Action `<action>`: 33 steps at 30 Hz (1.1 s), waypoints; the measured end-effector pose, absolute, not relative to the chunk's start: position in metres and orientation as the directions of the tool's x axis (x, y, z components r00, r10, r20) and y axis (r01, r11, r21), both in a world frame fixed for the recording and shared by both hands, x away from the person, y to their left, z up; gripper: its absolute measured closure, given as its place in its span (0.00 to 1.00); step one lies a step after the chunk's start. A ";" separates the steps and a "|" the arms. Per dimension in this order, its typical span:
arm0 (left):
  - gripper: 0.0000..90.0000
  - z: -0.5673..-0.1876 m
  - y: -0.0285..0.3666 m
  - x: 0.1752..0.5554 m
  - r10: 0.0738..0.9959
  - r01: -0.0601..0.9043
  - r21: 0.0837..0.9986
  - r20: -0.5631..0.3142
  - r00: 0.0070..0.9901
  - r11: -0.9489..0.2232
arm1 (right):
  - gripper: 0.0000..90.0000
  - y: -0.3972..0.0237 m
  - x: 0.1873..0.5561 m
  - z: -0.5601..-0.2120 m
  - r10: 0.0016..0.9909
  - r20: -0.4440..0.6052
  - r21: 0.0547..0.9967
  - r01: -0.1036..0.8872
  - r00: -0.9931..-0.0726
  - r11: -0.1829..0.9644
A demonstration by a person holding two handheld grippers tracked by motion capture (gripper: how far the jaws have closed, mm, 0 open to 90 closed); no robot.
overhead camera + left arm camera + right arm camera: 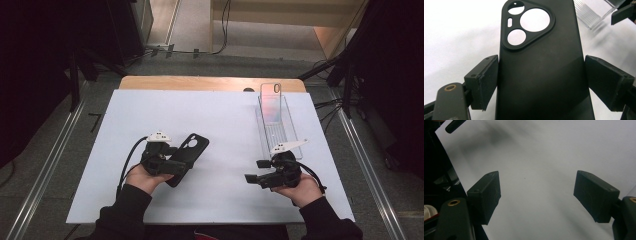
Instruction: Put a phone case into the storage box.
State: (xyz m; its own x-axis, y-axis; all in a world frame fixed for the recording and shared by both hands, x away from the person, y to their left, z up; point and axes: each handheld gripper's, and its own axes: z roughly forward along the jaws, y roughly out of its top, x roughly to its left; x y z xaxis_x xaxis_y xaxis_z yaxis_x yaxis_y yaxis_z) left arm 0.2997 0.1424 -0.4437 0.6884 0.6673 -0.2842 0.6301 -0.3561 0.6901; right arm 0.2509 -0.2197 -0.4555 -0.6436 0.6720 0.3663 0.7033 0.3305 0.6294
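The left gripper (541,82) has the black phone case (541,62) clamped across its width. In the left gripper view both pads press on the long edges, and the camera cutouts point away from the fingers. The right gripper (536,195) is empty, jaws standing apart with only the white table (544,157) between them.

It looks like the carry step to me. The case is gripped and sits just over the sheet, and the clear rack (278,131) with a clear case (270,102) standing at its far end lies beyond the right fingers (pretty sure that's where this one is headed).

The next move probably calls for swinging the left hand over toward the rack and lining the case's thin edge up with a slot. The right gripper could steady it, since the soft case could flex or twist in the pads.
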 end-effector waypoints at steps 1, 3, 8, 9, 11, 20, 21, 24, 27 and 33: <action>0.17 -0.445 0.140 0.298 0.670 0.628 0.696 -0.283 0.687 -0.349 | 0.22 -0.218 0.251 -0.455 0.675 0.365 0.627 0.706 -0.640 0.330; 0.17 -0.446 0.136 0.296 0.675 0.618 0.705 -0.270 0.687 -0.347 | 0.22 -0.215 0.251 -0.452 0.684 0.359 0.629 0.706 -0.634 0.325; 0.17 -0.451 0.127 0.291 0.683 0.610 0.724 -0.270 0.679 -0.321 | 0.22 -0.211 0.254 -0.446 0.690 0.375 0.640 0.711 -0.619 0.291; 0.17 -0.452 0.125 0.291 0.683 0.605 0.731 -0.269 0.679 -0.314 | 0.22 -0.210 0.255 -0.445 0.690 0.377 0.642 0.711 -0.618 0.286; 0.17 -0.454 0.123 0.290 0.686 0.600 0.742 -0.271 0.675 -0.297 | 0.22 -0.207 0.256 -0.442 0.692 0.380 0.641 0.714 -0.614 0.281; 0.17 -0.461 0.116 0.287 0.692 0.549 0.792 -0.239 0.681 -0.267 | 0.22 -0.195 0.263 -0.433 0.702 0.393 0.643 0.723 -0.594 0.253; 0.17 -0.462 0.115 0.287 0.694 0.543 0.797 -0.235 0.681 -0.264 | 0.22 -0.193 0.263 -0.432 0.704 0.393 0.646 0.722 -0.592 0.247; 0.17 -0.464 0.113 0.287 0.697 0.533 0.810 -0.235 0.678 -0.246 | 0.22 -0.188 0.267 -0.430 0.714 0.384 0.659 0.715 -0.585 0.232; 0.17 -0.466 0.113 0.288 0.697 0.531 0.816 -0.244 0.674 -0.228 | 0.22 -0.184 0.271 -0.426 0.705 0.400 0.659 0.718 -0.586 0.222; 0.17 -0.471 0.110 0.287 0.695 0.520 0.827 -0.247 0.675 -0.212 | 0.21 -0.176 0.277 -0.418 0.693 0.419 0.658 0.722 -0.587 0.214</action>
